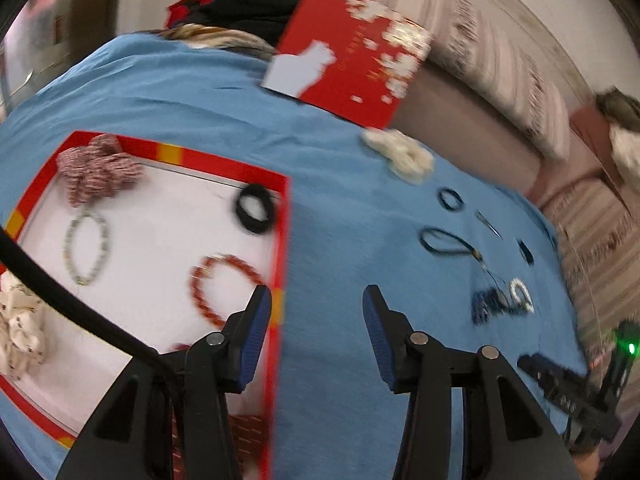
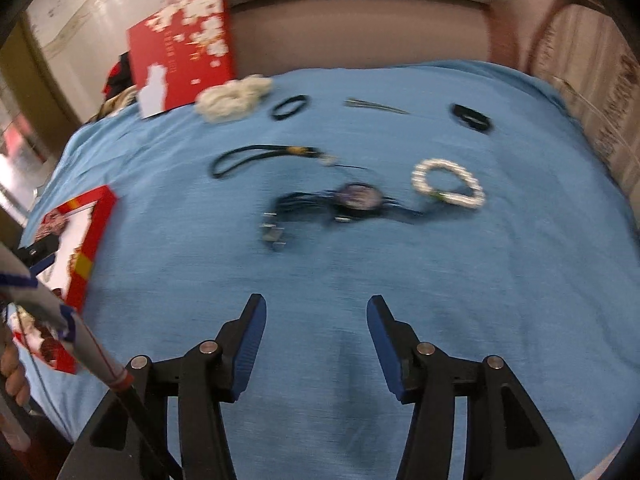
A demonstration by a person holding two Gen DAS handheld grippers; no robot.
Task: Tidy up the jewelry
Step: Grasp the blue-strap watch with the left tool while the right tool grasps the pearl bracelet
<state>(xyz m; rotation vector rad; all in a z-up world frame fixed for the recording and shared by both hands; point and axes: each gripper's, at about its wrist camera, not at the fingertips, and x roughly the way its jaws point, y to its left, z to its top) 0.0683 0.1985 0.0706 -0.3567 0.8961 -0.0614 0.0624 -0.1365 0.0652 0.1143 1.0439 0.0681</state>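
Note:
A red-rimmed box (image 1: pixel 283 240) with a white floor lies on the blue cloth at the left. It holds a pink scrunchie (image 1: pixel 96 172), a pale bead bracelet (image 1: pixel 86 248), a black hair tie (image 1: pixel 254 208), a red bead bracelet (image 1: pixel 224 288) and a cream scrunchie (image 1: pixel 20 320). My left gripper (image 1: pixel 316 300) hangs open and empty over the box's right rim. My right gripper (image 2: pixel 316 308) is open and empty above bare cloth. Beyond it lie a white bead bracelet (image 2: pixel 448 182), a dark pendant necklace (image 2: pixel 356 200) and a black cord loop (image 2: pixel 256 156).
Further back on the cloth are a white scrunchie (image 2: pixel 232 96), a black hair tie (image 2: pixel 290 107), a thin metal clip (image 2: pixel 376 106) and a black band (image 2: pixel 470 117). The red lid (image 2: pixel 180 52) leans at the back left. A sofa stands behind. A hand (image 2: pixel 12 372) shows at the left edge.

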